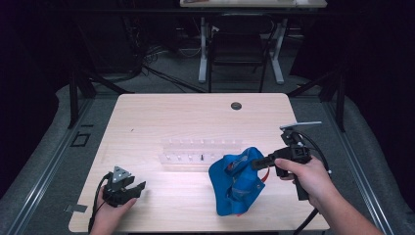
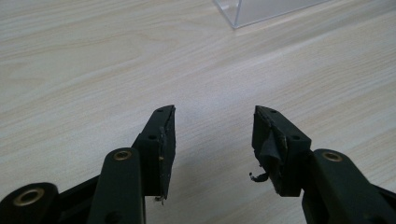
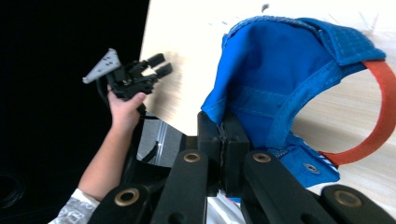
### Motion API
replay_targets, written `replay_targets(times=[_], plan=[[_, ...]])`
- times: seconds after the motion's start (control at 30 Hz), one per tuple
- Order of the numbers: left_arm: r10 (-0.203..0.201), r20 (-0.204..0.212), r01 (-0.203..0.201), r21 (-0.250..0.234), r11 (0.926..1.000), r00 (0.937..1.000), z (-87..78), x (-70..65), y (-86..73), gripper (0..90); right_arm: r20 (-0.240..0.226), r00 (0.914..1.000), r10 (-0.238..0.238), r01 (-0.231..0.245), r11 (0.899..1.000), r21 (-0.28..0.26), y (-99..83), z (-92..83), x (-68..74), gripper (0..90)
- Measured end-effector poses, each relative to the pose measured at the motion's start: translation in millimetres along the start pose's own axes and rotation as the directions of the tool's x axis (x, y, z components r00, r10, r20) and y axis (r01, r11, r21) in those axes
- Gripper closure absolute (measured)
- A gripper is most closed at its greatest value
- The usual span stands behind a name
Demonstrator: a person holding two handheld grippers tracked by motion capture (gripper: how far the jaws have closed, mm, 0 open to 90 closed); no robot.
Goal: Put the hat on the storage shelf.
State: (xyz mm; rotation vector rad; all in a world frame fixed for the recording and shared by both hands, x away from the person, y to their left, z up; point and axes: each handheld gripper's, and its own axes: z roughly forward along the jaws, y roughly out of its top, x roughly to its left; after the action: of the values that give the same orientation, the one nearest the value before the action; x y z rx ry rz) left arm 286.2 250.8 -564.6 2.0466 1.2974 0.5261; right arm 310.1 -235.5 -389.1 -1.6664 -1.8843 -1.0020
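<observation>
My right gripper [image 1: 258, 163] has its jaws pressed together on a fold of the blue bag [image 1: 236, 183], which slumps on the table [image 1: 195, 117] at about five o'clock from the middle. In the right gripper view the pinched cloth vanishes between the pads, and the bag's red strap [image 3: 380, 107] runs off the frame's edge. My left gripper [image 1: 128, 188] rests at about seven o'clock, well apart from the bag, jaws parted with nothing between them — bare wood shows through the gap. A clear rack [image 1: 200, 152] sits just beside the bag at its eleven o'clock; its outline is hard to make out, and what it holds is too small to tell. The table is pale wood with a dark round cap [image 1: 236, 105] at twelve o'clock — beyond it the room is dim, with a chair [image 1: 237, 51] and cables on grey floor.
</observation>
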Motion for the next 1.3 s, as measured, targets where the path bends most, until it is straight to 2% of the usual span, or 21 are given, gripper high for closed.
replay_targets(times=[0.23, 0.57, 0.7, 1.0, 1.3], plan=[[0.0, 0.002, 0.0, 0.0, 1.0, 1.0, 0.0, 0.0, -0.1, 50.1, -0.039, 0.999, -0.02, 0.019, 0.999, -0.029, 2.3, -9.5, 11.7, 89.8], [0.011, 0.007, -0.011, -0.011, 0.9999, 0.9999, -0.1, -5.2, 1.4, 49.9, -0.091, 0.9955, -0.028, 0.02, 0.996, -0.092, 7.1, -22.6, 15.9, 89.8], [0.028, 0.012, -0.028, -0.007, 0.9996, 0.9995, 0.4, -8.2, 2.3, 49.9, -0.13, 0.9909, -0.036, 0.02, 0.992, -0.122, 12.9, -25.1, 20.2, 89.8], [0.027, 0.016, -0.027, -0.014, 0.9995, 0.9995, -0.9, -8.4, 2.1, 50.0, -0.208, 0.976, -0.063, 0.027, 0.985, -0.169, 28.9, -24.3, 35.8, 89.8], [0.026, 0.034, -0.025, -0.024, 0.9994, 0.9991, -1.4, -9.9, 2.9, 48.5, -0.213, 0.9743, -0.073, 0.03, 0.98, -0.195, 42.2, -25.2, 43.7, 89.9]])
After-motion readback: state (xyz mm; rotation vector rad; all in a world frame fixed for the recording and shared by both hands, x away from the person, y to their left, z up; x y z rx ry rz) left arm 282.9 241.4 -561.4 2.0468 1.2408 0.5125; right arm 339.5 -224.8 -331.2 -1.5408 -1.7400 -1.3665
